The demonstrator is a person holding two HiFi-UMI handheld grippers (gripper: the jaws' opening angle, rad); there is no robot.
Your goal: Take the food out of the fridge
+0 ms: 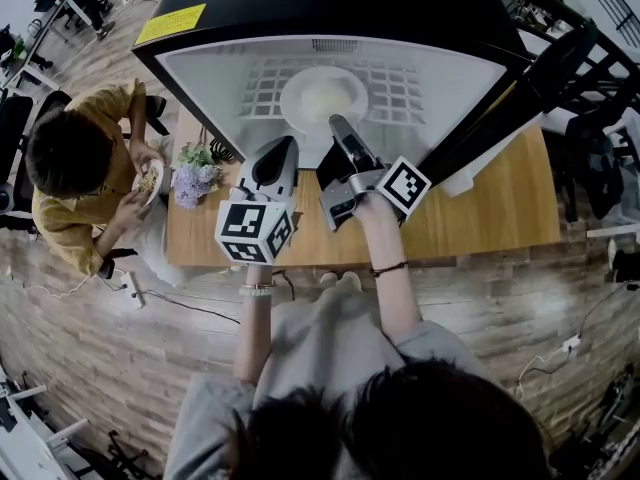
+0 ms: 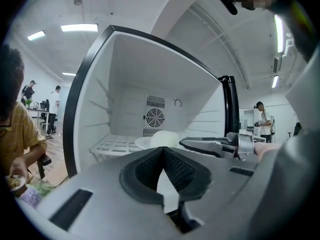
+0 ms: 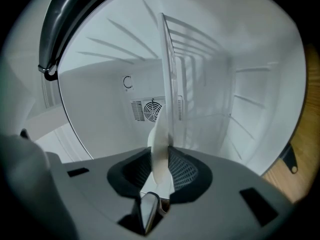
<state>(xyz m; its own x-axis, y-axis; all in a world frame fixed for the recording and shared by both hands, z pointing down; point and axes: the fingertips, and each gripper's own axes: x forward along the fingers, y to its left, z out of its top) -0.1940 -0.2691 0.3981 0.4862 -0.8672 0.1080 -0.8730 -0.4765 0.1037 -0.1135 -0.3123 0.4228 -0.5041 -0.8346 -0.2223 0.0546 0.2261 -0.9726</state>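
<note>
Right tongs (image 3: 161,159) grip the rim of the white plate (image 3: 159,131), which sits on the wire shelf (image 1: 400,88) inside the open fridge (image 1: 200,63). Left tongs (image 2: 162,151) wait outside, closed and empty. Grasping appears complete; next comes a level pull outward toward the surface (image 1: 480,218).

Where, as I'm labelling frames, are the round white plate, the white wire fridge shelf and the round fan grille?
Round white plate (image 1: 322,97): head view, its centre.
White wire fridge shelf (image 1: 400,89): head view, bare grid right of the plate.
Round fan grille (image 2: 155,117): left gripper view, its hub.
</note>
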